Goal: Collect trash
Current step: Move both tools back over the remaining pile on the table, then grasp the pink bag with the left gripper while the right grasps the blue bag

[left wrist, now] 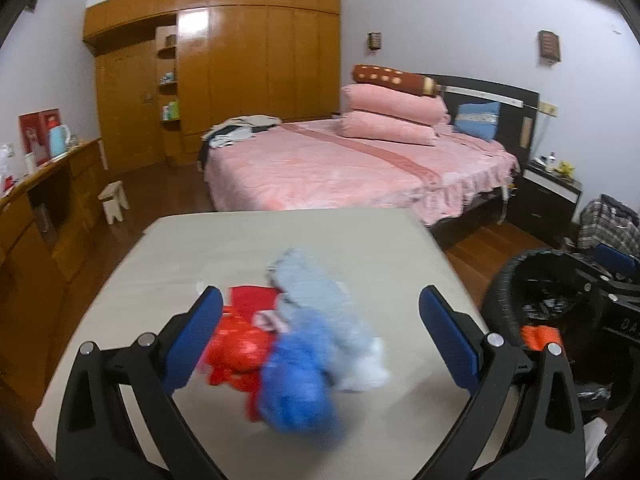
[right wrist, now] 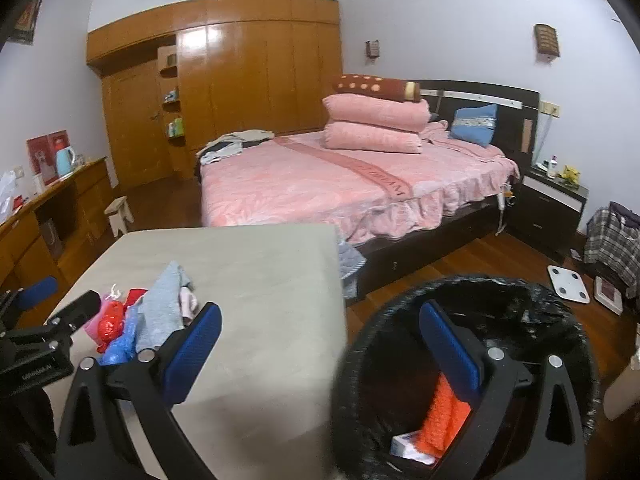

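Trash pile [left wrist: 296, 344] on beige counter [left wrist: 224, 248], near its front edge: red wrapper [left wrist: 240, 340], blue bag [left wrist: 298, 384], pale blue cloth-like piece [left wrist: 320, 300], bunched and touching. Left gripper [left wrist: 320, 340] above pile, fingers spread wide, holding nothing. Right gripper [right wrist: 320, 354] straddles counter edge and black-lined bin [right wrist: 520, 312], fingers wide, empty; orange item [right wrist: 446, 412] and white box [right wrist: 408, 446] lie in bin. Judged step: reaching for next piece. Next move calls for lowering left fingers around one item, closing, carrying to bin beside counter. Writing on bed runner and gripper body too blurred to read
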Available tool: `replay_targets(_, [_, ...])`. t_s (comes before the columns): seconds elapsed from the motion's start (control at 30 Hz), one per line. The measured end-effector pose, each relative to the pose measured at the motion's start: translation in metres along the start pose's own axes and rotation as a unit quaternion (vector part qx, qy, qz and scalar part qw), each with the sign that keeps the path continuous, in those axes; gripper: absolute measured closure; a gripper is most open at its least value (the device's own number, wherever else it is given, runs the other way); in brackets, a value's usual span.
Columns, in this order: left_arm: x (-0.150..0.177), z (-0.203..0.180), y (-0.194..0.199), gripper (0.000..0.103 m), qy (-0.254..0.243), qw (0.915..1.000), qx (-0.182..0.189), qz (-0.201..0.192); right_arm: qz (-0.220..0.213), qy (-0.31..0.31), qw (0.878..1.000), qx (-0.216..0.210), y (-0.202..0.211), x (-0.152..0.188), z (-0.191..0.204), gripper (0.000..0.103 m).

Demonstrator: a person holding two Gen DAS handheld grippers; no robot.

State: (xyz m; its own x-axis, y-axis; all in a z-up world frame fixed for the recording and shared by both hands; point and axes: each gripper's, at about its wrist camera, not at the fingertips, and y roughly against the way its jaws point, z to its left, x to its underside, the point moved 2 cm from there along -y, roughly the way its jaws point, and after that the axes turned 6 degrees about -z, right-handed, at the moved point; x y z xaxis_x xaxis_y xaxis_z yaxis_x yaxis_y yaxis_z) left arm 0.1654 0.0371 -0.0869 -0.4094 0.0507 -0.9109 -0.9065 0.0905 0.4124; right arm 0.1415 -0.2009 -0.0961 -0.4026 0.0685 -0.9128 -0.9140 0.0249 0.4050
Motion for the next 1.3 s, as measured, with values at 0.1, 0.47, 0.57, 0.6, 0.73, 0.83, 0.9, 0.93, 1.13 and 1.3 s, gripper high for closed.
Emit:
replay_targets(0.1, [0.004,0.024,-0.002,0.007,0.007,0.9997,-0.023,0.001,0.005,0.006,1.0,-0.013,-0.011,0.003,0.014,0.006])
replay_targets(0.47, [0.022,0.089,-0.017,0.008,0.03,0.9965,-0.075,0.021,0.015,0.025,0.998,-0.063,-0.047,0.015,0.072,0.01])
replay_targets(0.57, [0.03,0.099,-0.024,0.017,0.035,0.9957,-0.079,0.032,0.022,0.028,0.997,-0.072,-0.055,0.021,0.086,0.012])
replay_targets(0.6, [0.033,0.102,-0.029,0.02,0.035,0.9953,-0.081,0.039,0.025,0.029,0.997,-0.074,-0.058,0.022,0.089,0.014])
replay_targets(0.73, [0.043,0.114,-0.041,0.028,0.044,0.9942,-0.082,0.054,0.037,0.037,0.995,-0.085,-0.071,0.03,0.105,0.021])
replay_targets(0.83, [0.05,0.122,-0.053,0.035,0.052,0.9932,-0.081,0.065,0.042,0.045,0.994,-0.088,-0.077,0.032,0.111,0.027])
replay_targets(0.9, [0.053,0.125,-0.058,0.041,0.054,0.9926,-0.081,0.072,0.046,0.047,0.994,-0.091,-0.082,0.033,0.116,0.03])
replay_targets(0.93, [0.055,0.127,-0.062,0.044,0.055,0.9922,-0.081,0.077,0.047,0.047,0.993,-0.093,-0.084,0.033,0.117,0.032])
replay_targets(1.13, [0.066,0.136,-0.082,0.055,0.067,0.9891,-0.075,0.107,0.055,0.057,0.992,-0.101,-0.092,0.038,0.13,0.038])
replay_targets(1.3, [0.071,0.135,-0.094,0.057,0.068,0.9861,-0.065,0.137,0.06,0.06,0.991,-0.108,-0.095,0.04,0.137,0.038])
